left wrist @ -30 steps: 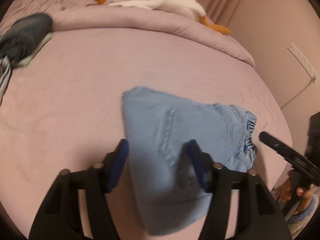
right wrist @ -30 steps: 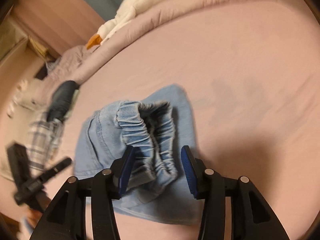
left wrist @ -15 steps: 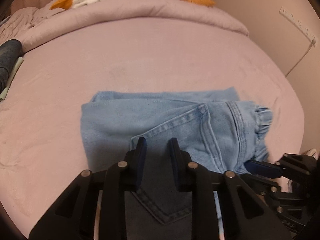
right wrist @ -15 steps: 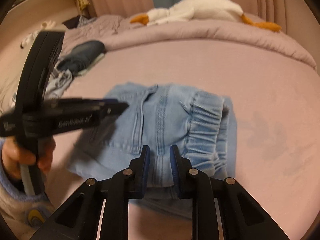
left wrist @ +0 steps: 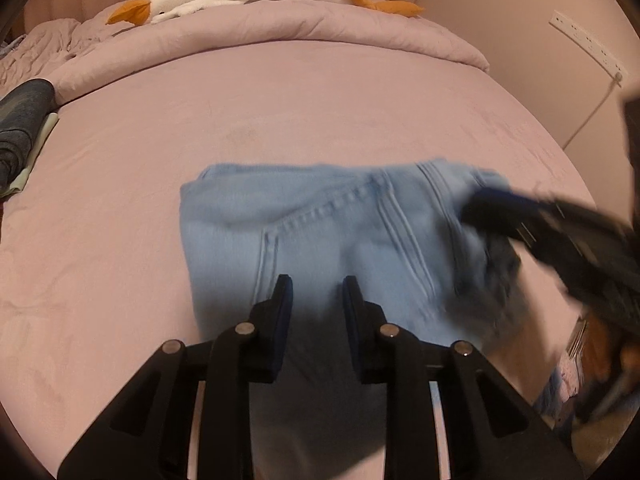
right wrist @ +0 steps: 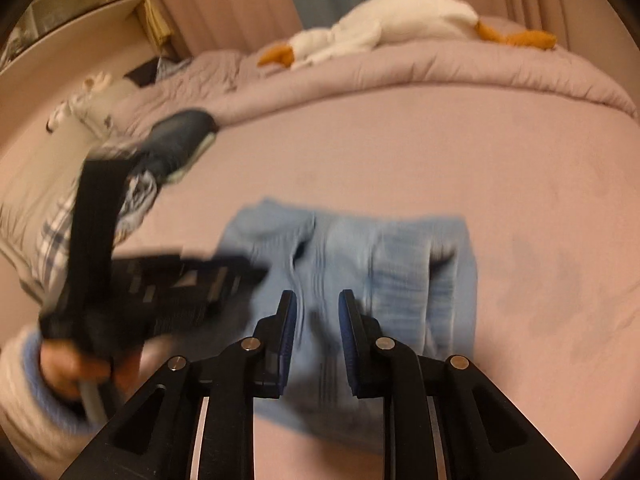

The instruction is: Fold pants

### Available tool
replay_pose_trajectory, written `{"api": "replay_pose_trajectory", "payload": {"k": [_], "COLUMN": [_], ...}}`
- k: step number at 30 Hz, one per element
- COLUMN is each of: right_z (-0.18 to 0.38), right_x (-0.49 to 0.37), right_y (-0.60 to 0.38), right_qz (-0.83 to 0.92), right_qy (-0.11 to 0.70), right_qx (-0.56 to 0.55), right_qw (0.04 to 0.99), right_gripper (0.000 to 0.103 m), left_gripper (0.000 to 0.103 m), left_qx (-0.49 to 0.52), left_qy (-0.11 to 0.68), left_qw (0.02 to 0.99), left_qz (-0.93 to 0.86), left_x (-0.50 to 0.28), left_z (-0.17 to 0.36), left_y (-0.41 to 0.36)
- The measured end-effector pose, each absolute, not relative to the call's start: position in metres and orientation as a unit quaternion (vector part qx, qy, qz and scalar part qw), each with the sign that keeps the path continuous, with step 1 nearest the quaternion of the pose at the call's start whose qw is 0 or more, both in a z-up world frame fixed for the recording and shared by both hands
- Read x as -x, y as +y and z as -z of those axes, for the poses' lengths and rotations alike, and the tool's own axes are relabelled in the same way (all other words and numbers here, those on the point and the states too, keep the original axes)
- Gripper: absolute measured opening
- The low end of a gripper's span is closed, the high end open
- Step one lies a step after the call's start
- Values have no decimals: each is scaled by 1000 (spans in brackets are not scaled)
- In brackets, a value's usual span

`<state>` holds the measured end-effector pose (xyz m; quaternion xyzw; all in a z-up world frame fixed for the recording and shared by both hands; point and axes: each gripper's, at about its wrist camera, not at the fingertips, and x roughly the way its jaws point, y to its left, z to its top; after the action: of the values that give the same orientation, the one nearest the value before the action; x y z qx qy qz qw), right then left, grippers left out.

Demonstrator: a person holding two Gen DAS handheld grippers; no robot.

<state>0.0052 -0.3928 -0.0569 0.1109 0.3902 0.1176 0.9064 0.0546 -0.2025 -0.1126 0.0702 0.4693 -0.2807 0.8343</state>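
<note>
Only the right wrist view shows plaid clothing point(right wrist: 56, 236) far left of its jaws. Folded light-blue denim pants point(left wrist: 320, 232) lie on the pink bed point(left wrist: 280, 100), just ahead of both the left gripper point(left wrist: 317, 294) and right gripper point(right wrist: 318, 308), jaws slightly spread, holding nothing.

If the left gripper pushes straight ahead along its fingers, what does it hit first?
Probably the folded jeans: they lie directly ahead of the left gripper, its fingers slightly parted. Depth is blurred.
</note>
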Motion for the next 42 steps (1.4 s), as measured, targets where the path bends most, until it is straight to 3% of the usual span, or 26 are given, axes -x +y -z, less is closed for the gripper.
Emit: {"api": "replay_pose_trajectory", "payload": {"k": [13, 20, 30, 32, 34, 36, 39, 40, 42], "right_z": [73, 56, 95, 95, 91, 84, 75, 74, 71], "right_x": [-41, -5, 17, 15, 15, 19, 27, 28, 30], "right_y": [-396, -390, -378, -381, -386, -396, -412, -417, -427], "right_qz": [-52, -83, -83, -84, -90, -103, -121, -118, -90], "right_qy": [415, 392, 449, 450, 450, 439, 417, 411, 401], "right_qx": [-99, -74, -27, -41, -60, -94, -151, -164, -174], "right_qw": [903, 913, 889, 888, 886, 887, 888, 889, 895], "right_gripper": [21, 24, 24, 24, 24, 25, 39, 56, 69], "left_gripper": [26, 30, 31, 36, 51, 57, 58, 59, 62], "left_qx": [-87, -83, -72, -58, -46, -31, -13, -7, 2], "left_qy": [472, 468, 469, 466, 460, 456, 457, 458, 463], "left_qw": [831, 833, 836, 838, 844, 850, 854, 854, 853], "left_qz": [282, 281, 276, 278, 271, 262, 250, 246, 242], "left_x": [-18, -9, -8, -6, -3, -3, -8, -10, -12], "left_z": [122, 124, 124, 119, 115, 112, 109, 109, 110], "left_y": [-190, -178, -176, -169, -161, -153, -144, -141, -138]}}
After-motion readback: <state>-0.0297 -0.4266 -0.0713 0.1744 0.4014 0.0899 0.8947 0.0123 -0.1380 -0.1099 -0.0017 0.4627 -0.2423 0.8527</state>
